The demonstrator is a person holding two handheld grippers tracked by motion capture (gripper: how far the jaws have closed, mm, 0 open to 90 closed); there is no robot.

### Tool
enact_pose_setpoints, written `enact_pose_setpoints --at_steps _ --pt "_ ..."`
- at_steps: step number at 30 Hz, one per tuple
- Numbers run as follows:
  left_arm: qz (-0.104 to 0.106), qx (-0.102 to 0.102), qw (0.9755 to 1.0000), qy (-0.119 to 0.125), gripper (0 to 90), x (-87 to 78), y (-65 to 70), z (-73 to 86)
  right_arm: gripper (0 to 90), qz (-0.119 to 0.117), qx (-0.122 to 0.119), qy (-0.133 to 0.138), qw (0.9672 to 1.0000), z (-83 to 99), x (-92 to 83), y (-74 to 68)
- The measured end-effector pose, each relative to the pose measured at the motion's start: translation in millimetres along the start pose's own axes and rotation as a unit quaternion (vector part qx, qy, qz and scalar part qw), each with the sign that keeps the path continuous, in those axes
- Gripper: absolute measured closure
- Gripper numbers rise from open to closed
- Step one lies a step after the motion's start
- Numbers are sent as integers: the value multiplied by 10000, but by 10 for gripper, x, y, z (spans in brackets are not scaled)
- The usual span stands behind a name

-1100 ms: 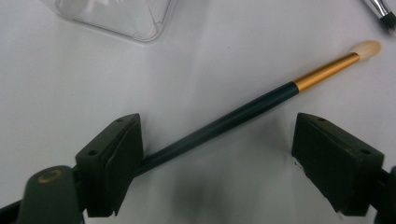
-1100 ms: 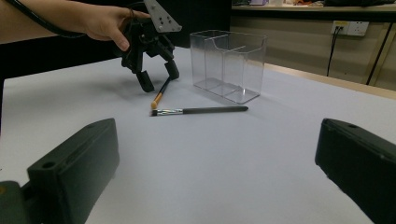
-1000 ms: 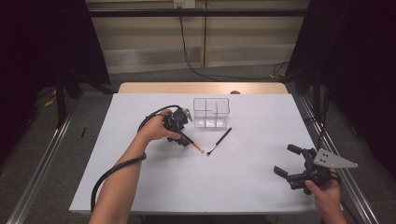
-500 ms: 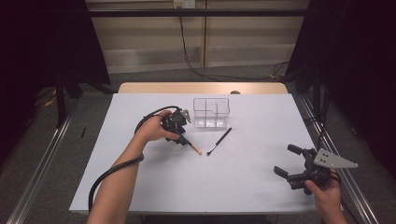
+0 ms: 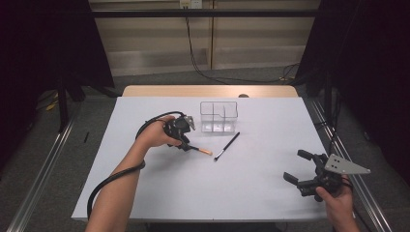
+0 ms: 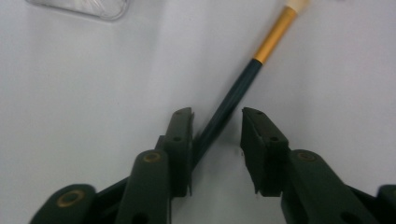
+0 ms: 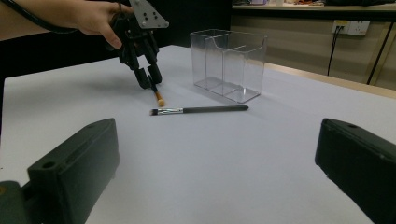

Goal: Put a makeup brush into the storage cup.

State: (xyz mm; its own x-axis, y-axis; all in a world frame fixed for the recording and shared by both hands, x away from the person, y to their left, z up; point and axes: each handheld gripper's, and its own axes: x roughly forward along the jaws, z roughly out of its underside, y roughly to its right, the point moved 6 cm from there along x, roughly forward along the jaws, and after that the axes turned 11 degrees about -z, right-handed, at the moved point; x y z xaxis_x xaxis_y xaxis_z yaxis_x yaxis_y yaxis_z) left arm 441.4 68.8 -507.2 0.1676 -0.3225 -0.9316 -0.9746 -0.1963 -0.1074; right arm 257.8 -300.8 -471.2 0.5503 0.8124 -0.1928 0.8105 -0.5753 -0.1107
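The gold-banded brush [image 6: 233, 100] is lying on the white bench [image 5: 159, 193] near the clear organizer [image 5: 220, 116], and the left claw [image 6: 217, 140] is being closed around its dark handle, one pad touching and the other not yet pressing. The right claw [image 5: 302, 169] is being held wide apart, well away. Because the handle is sitting off-centre and slanted, it is likely being set up to pivot or slip out when lifted.

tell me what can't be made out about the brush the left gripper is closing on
- Gold-banded brush: bristle end cut off by the top edge in the left gripper view.
- Its handle end: hidden behind the left gripper, whose jaws have just been closing.
- Grip: one pad touches, the other stands apart.
- High view: brush too small.
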Motion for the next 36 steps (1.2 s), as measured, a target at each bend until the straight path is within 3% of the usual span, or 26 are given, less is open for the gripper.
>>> enact_pose_setpoints --at_steps 9,19,24,27,31,36 --pt "-4 -130 9998 -128 841 -23 -9 60 0 0 -15 -15 10000 0 6 -3" --pt "37 -280 9981 -543 826 -6 -19 5 0 3 -5 -23 10000 4 7 -1" --pt "35 -410 9973 -606 827 2 -12 0 0 -17 -18 -24 10000 4 9 -2" --pt "9 -398 9979 -508 840 -3 -2 17 0 -23 -19 -25 10000 3 10 -3" --pt "-31 -627 9976 -291 843 -13 -8 55 0 -29 -12 -34 10000 5 11 -3" --pt "-27 -748 9970 -190 844 -35 1 75 0 -18 8 -26 10000 6 7 4"
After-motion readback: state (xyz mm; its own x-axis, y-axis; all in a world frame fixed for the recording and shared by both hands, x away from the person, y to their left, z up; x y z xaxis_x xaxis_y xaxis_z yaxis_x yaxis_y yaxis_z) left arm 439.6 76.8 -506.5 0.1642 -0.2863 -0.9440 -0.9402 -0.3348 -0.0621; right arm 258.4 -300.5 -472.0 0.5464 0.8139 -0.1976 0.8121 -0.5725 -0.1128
